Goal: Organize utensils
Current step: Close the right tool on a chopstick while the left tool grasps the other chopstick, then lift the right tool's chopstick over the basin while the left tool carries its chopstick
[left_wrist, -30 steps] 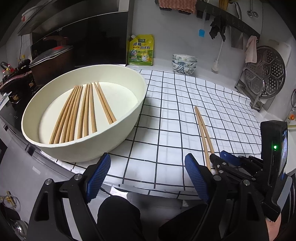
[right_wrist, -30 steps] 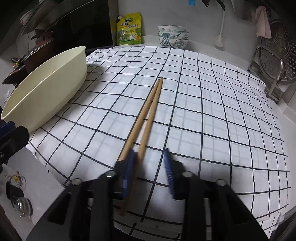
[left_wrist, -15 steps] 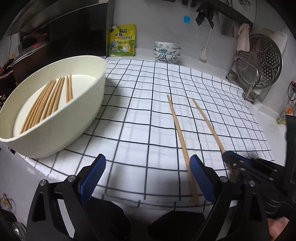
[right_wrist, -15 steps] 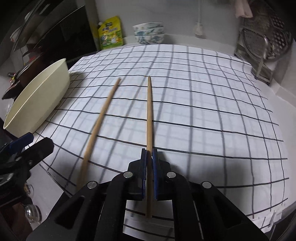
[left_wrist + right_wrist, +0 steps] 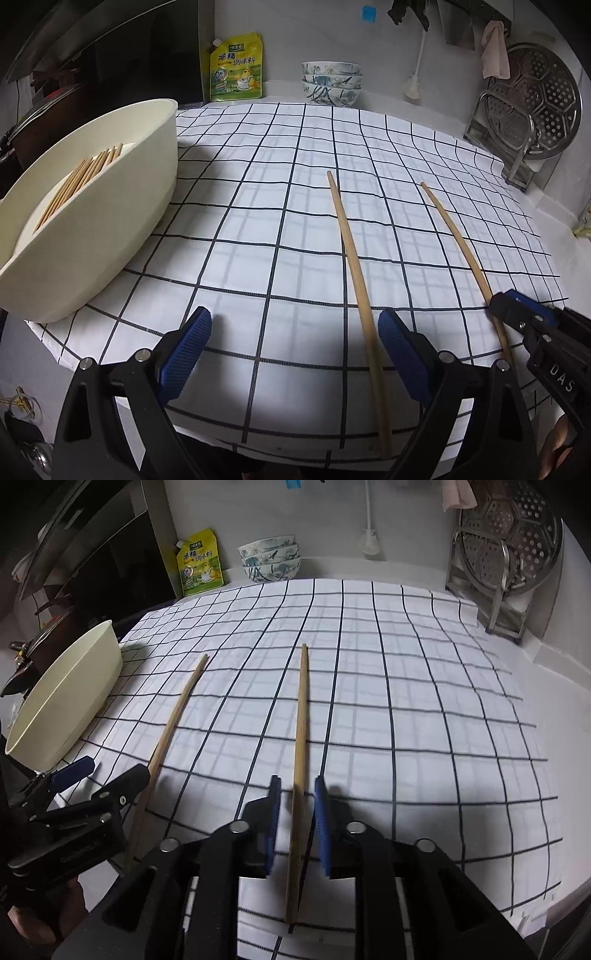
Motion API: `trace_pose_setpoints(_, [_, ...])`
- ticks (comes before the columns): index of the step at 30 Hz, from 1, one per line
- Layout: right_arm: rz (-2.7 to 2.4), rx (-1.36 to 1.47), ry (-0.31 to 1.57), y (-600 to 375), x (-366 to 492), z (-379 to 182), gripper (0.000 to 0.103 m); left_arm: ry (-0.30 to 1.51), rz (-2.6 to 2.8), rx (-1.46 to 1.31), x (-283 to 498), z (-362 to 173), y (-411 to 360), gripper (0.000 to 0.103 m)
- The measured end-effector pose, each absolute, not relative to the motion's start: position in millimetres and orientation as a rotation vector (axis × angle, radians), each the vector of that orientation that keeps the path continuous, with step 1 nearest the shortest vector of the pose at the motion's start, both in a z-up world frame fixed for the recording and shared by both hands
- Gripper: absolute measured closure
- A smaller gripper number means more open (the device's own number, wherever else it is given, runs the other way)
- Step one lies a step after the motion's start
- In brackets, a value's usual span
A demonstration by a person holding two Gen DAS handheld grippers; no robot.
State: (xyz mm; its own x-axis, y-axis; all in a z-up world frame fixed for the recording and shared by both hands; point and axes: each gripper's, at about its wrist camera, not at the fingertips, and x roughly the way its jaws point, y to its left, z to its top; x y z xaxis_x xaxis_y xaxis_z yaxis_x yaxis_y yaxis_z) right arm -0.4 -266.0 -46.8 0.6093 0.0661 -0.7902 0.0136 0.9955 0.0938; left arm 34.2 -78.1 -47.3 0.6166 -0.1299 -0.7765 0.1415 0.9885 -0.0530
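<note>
Two wooden chopsticks lie apart on the checked cloth (image 5: 280, 206). The left chopstick (image 5: 354, 280) (image 5: 166, 738) lies just inside the right finger of my left gripper (image 5: 293, 354), which is wide open and empty. The right chopstick (image 5: 300, 753) (image 5: 461, 240) lies between the pads of my right gripper (image 5: 297, 827), which stands slightly open around it without clamping. A cream oval basin (image 5: 110, 206) (image 5: 66, 698) at the left holds several chopsticks (image 5: 81, 181).
A yellow seasoning pouch (image 5: 236, 68) and stacked patterned bowls (image 5: 330, 83) stand at the back wall. A metal rack with a steamer plate (image 5: 532, 110) stands at the back right. The cloth's front edge overhangs the counter near both grippers.
The right gripper clamped one chopstick, slid it away from the other, then opened slightly. The left gripper swung right from the basin to the left chopstick.
</note>
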Motion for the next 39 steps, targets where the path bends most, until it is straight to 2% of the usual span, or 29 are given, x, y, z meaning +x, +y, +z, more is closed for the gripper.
trace_pose_setpoints(6, [0.012, 0.054, 0.933, -266, 13, -54, 0.083, 0.897, -0.135, 0.032, 40, -52, -85, 0.013])
trace_pose_setpoints(9, [0.017, 0.030, 0.926, -262, 13, -56, 0.077, 0.897, -0.125, 0.053, 41, -53, -90, 0.013])
trace_pose_setpoints(12, [0.007, -0.025, 0.916, -255, 13, -57, 0.077, 0.888, -0.128, 0.061, 40, -53, -93, 0.017])
trace_pose_setpoints(15, [0.012, -0.023, 0.913, -255, 14, -58, 0.078, 0.879, -0.141, 0.064, 38, -51, -97, 0.035])
trace_pose_setpoints(17, [0.012, -0.029, 0.908, -253, 14, -58, 0.087, 0.876, -0.162, 0.067, 37, -49, -102, 0.056])
trace_pose_setpoints(18, [0.016, -0.035, 0.905, -251, 15, -58, 0.090, 0.874, -0.174, 0.071, 36, -48, -104, 0.062])
trace_pose_setpoints(19, [0.022, -0.045, 0.905, -249, 15, -58, 0.096, 0.873, -0.182, 0.073, 36, -48, -106, 0.074])
trace_pose_setpoints(20, [0.025, -0.053, 0.903, -246, 15, -58, 0.096, 0.875, -0.193, 0.072, 36, -47, -108, 0.085])
trace_pose_setpoints(22, [0.032, -0.053, 0.898, -245, 16, -58, 0.096, 0.881, -0.208, 0.064, 36, -47, -108, 0.095])
trace_pose_setpoints(32, [0.062, 0.080, 0.890, -257, 11, -51, 0.097, 0.915, -0.263, 0.014, 36, -42, -98, 0.096])
trace_pose_setpoints(39, [0.092, 0.143, 0.825, -247, 6, -23, 0.097, 0.826, -0.262, -0.008, 31, -4, -76, 0.096])
